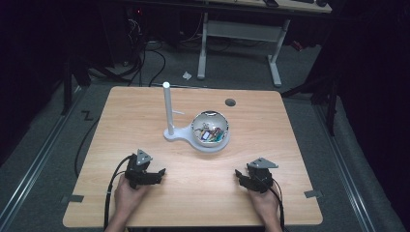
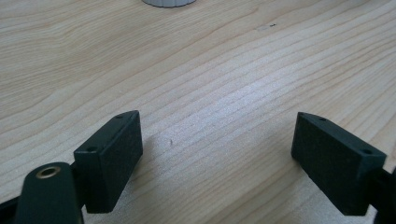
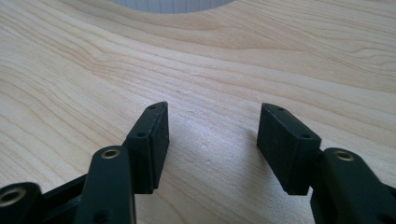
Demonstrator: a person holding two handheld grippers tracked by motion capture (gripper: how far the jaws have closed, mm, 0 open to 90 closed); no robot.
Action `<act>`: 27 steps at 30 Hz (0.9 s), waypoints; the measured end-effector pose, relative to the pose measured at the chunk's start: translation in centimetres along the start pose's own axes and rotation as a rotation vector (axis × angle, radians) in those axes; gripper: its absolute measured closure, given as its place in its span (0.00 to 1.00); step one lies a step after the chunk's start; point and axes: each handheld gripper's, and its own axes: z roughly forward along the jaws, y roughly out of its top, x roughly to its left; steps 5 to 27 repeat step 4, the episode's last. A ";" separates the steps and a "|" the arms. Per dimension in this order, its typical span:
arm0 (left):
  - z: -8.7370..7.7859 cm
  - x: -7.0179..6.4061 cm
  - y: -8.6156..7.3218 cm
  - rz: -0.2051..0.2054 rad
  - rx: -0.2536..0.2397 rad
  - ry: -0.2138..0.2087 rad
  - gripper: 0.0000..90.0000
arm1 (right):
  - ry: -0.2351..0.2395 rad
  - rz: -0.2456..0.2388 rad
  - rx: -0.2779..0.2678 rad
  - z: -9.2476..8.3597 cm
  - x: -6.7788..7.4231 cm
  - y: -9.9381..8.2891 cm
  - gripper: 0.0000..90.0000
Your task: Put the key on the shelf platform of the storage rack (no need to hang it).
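Observation:
A white stand (image 1: 196, 140) sits mid-table: a tall white post (image 1: 168, 107) on its left and a round bowl (image 1: 211, 127) holding several small colourful items on its right. My left gripper (image 1: 159, 173) rests near the table's front left, held by a hand, jaws wide open over bare wood (image 2: 217, 121). My right gripper (image 1: 239, 175) rests at the front right, also held by a hand, jaws open with nothing between them (image 3: 212, 119). Both point toward the stand, whose white base edge (image 2: 168, 2) peeks in at the top of each gripper view (image 3: 173, 4).
The wooden table (image 1: 145, 111) has a dark round hole (image 1: 230, 102) at the back right. Grey tape tabs (image 1: 72, 198) mark its front corners. Beyond it stand a white-legged desk (image 1: 241, 34) and cables on the grey floor.

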 end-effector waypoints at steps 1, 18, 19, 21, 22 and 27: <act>0.0 0.0 0.0 0.000 0.000 0.000 0.19 | -0.001 -0.001 0.000 0.0 0.0 0.0 0.49; 0.0 0.0 0.0 0.001 0.000 0.000 0.19 | 0.000 -0.003 0.000 0.0 0.0 0.0 0.49; 0.0 0.0 0.0 0.001 0.000 0.000 0.19 | 0.000 -0.003 0.000 0.0 0.0 0.0 0.49; 0.0 0.0 0.0 0.001 0.000 0.000 0.19 | 0.000 -0.003 0.000 0.0 0.0 0.0 0.49; 0.0 0.0 0.0 0.001 0.000 0.000 0.19 | 0.000 -0.003 0.000 0.0 0.0 0.0 0.49; 0.0 0.0 0.0 0.001 0.000 0.000 0.19 | 0.000 -0.003 0.000 0.0 0.0 0.0 0.49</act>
